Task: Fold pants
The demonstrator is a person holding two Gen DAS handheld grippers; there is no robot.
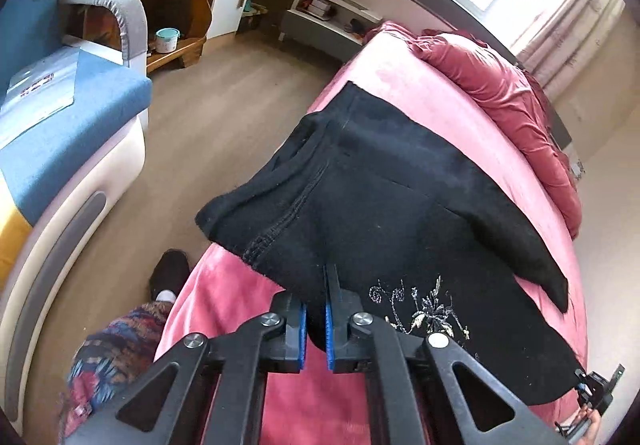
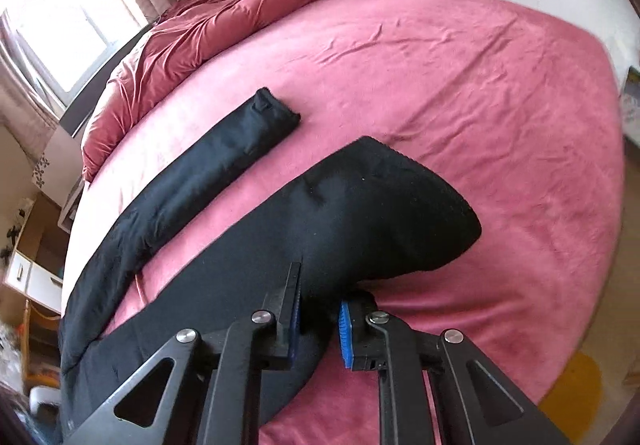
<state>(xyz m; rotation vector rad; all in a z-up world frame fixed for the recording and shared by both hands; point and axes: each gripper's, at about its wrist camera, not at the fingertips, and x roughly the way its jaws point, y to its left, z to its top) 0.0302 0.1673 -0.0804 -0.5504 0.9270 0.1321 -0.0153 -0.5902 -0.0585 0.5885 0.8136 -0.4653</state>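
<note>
- The black pants (image 1: 400, 205) lay spread on the pink bed (image 2: 440, 65).
- The left gripper (image 1: 316, 329) pinched their waist edge.
- The right gripper (image 2: 318, 319) clamped one leg's fabric.

— Which colours do you see there?
— Your pants (image 1: 384, 181) are black, with a silver and gold flower embroidery (image 1: 420, 311). The bed cover (image 2: 440, 85) is pink, the duvet (image 1: 508, 101) dark red, your gripper pads (image 2: 345, 337) blue.
</note>
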